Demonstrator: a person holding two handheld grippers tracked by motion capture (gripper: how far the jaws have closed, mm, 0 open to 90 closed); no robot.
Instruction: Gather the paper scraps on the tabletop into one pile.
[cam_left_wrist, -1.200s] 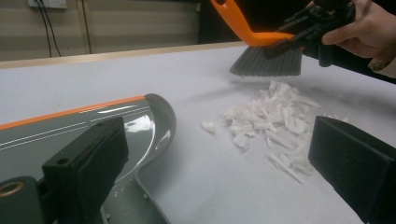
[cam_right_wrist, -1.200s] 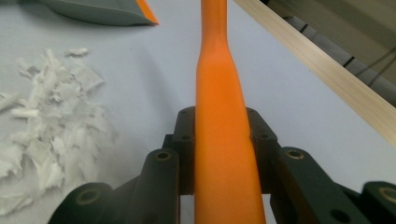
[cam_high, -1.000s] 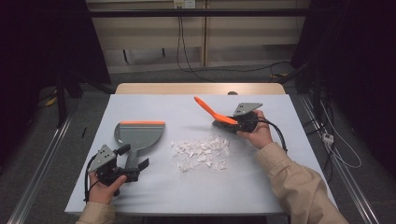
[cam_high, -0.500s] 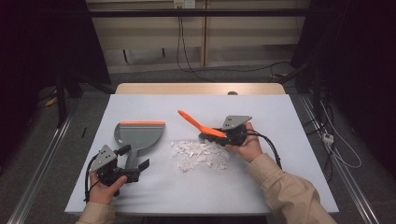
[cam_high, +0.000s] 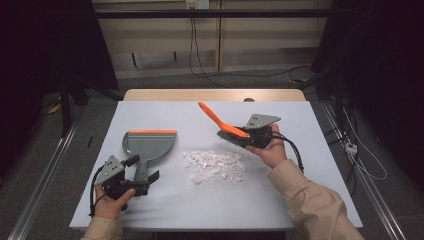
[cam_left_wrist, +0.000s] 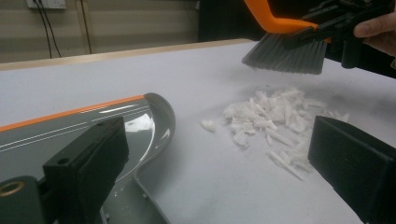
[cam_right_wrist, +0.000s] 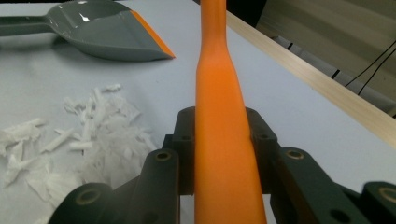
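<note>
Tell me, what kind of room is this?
Probably a recording lab, not a home: a plain table with black curtains either side, loose cables on the floor, and a person working hand-held grippers over paper scraps.

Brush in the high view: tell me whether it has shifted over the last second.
Yes. The brush, gripped by the right gripper, has moved leftward and nearer, from beyond the paper scraps toward their right edge.

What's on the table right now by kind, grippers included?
Dustpan: 1
Brush: 1
Pile of white paper scraps: 1
Grippers: 2, left gripper and right gripper
Total: 5
</note>
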